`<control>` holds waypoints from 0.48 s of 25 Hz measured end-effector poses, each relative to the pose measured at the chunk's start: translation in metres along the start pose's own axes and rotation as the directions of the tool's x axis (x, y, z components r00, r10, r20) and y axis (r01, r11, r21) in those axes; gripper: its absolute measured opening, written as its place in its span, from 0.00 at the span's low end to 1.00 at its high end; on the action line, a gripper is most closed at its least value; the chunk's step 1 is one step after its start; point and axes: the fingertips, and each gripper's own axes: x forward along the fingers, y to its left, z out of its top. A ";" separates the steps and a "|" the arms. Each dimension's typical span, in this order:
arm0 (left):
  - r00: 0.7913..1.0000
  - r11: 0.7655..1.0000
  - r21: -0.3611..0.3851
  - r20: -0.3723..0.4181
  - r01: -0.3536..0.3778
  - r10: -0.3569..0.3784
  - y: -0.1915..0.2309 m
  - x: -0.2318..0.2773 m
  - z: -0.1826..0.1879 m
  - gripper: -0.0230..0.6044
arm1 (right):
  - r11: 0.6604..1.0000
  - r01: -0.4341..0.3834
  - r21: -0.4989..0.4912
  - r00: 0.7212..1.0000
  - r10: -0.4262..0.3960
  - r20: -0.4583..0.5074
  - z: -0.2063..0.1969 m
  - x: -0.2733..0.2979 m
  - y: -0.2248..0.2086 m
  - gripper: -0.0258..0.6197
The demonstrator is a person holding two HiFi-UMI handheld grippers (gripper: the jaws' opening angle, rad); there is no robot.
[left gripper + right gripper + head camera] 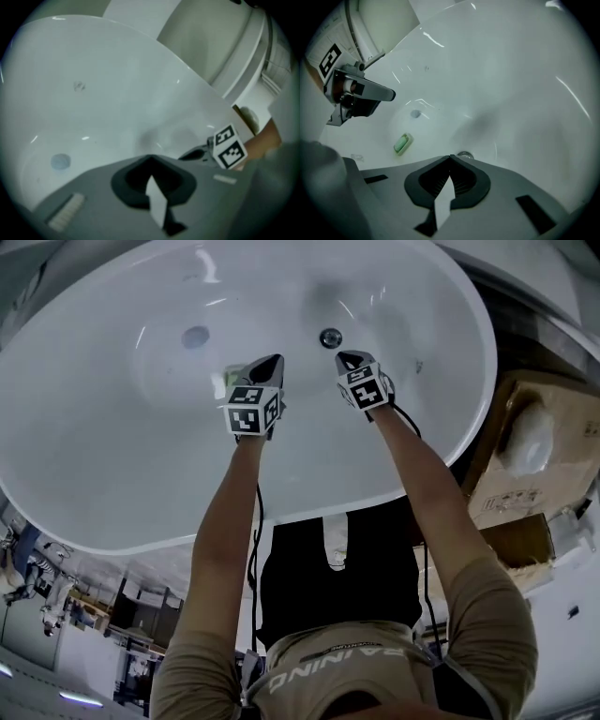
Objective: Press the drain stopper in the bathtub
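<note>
The chrome drain stopper (330, 337) sits in the floor of the white bathtub (94, 474). My right gripper (349, 359) is shut and empty, its tips just short of the stopper. In the right gripper view the stopper (464, 154) peeks out right past the closed tips (451, 157); I cannot tell if they touch. My left gripper (265, 367) is also shut and empty, hanging over the tub floor to the left. In the left gripper view its closed tips (150, 157) point at bare tub, with the right gripper (225, 147) beside them.
A small green bar (403, 143) lies on the tub floor near the left gripper (361, 93). A grey round disc (195, 336) marks the tub further left. A cardboard box (525, 465) stands to the tub's right. Another white tub (243, 61) is beyond.
</note>
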 end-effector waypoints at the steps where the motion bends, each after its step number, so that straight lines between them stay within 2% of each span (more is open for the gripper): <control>1: 1.000 1.000 0.001 -0.004 0.006 -0.006 0.003 0.006 -0.005 0.04 | 1.000 0.000 -0.004 1.000 0.000 -0.009 -0.004 0.011 -0.001 0.06; 5: 1.000 1.000 0.009 -0.017 0.018 -0.018 0.017 0.034 -0.023 0.04 | 1.000 0.013 -0.008 0.999 -0.013 -0.041 -0.013 0.056 -0.014 0.06; 9: 1.000 0.999 -0.036 -0.024 0.015 -0.016 0.035 0.058 -0.040 0.04 | 0.999 0.022 -0.044 0.997 -0.026 -0.077 -0.024 0.091 -0.026 0.06; 12: 0.999 0.998 -0.064 -0.031 0.007 -0.009 0.043 0.068 -0.051 0.04 | 1.000 0.015 -0.005 0.995 -0.016 -0.100 -0.032 0.110 -0.035 0.06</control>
